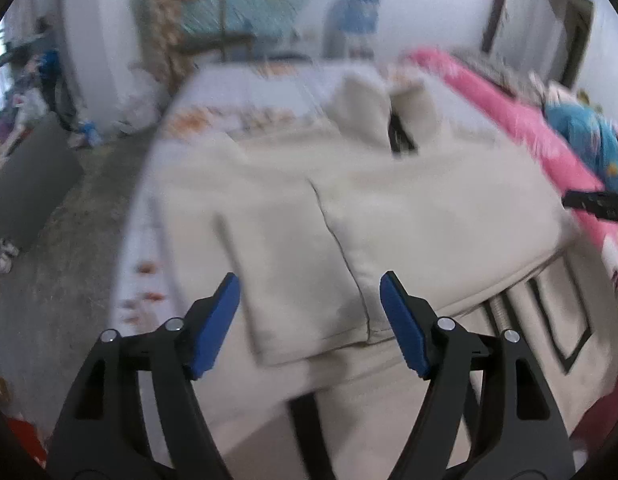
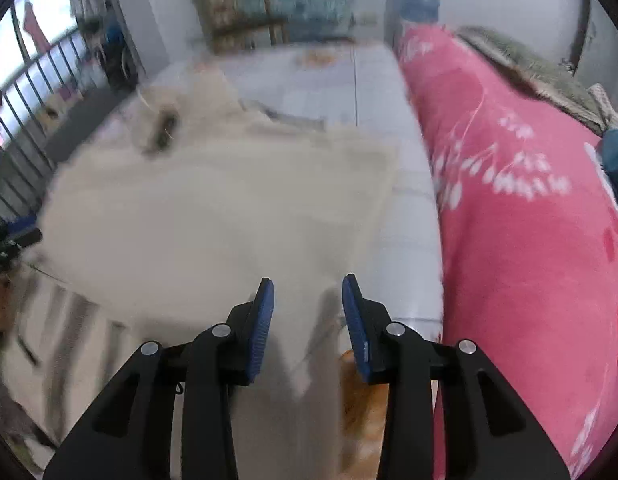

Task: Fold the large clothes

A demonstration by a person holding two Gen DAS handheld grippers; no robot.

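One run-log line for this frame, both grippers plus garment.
left gripper: open, empty | right gripper: open, empty | cream fabric garment: partly folded on bed

Cream garment (image 2: 213, 208) beside pink quilt (image 2: 521, 220)

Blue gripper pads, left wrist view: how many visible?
2. One blue pad sits on the inner face of the left-hand finger, the other pad on the right-hand finger, apart above the cream garment.

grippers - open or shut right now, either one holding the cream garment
left gripper: open, nothing between the pads, above the cream garment.
right gripper: open, holding nothing.
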